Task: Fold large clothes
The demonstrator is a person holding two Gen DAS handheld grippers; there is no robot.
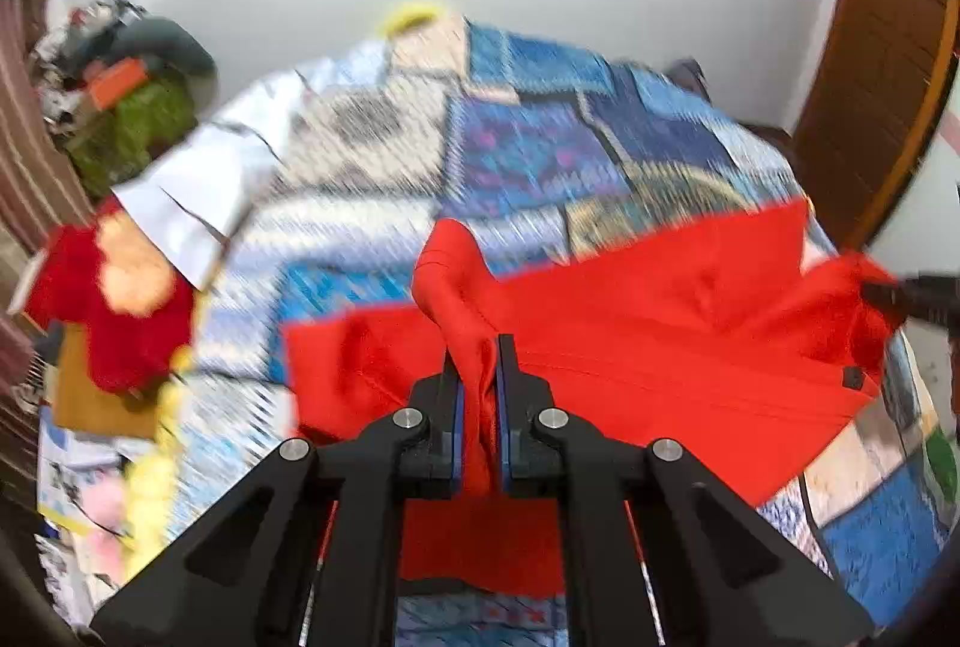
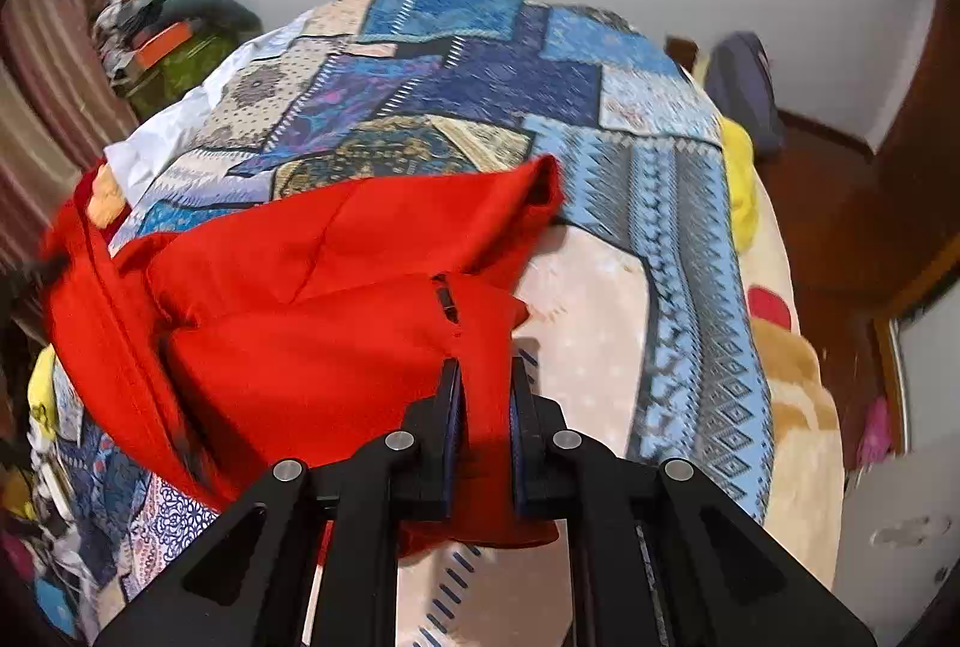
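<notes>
A large red garment (image 1: 660, 335) lies stretched across a bed with a blue patchwork cover (image 1: 540, 149). My left gripper (image 1: 479, 347) is shut on a bunched fold of the red cloth, which rises in a peak between its fingers. In the left wrist view the right gripper's black tip (image 1: 888, 296) pinches the garment's far right corner. In the right wrist view my right gripper (image 2: 485, 371) is shut on another edge of the red garment (image 2: 312, 287), beside a small black zip pull (image 2: 445, 300). The cloth hangs lifted between both grips.
A white cloth (image 1: 198, 179) and a red plush item (image 1: 114, 311) lie at the bed's left side. A pile of clothes and a green bag (image 1: 138, 119) stand by the wall at left. A cream blanket (image 2: 600, 323) covers the bed's right. A wooden door (image 1: 882, 65) is at right.
</notes>
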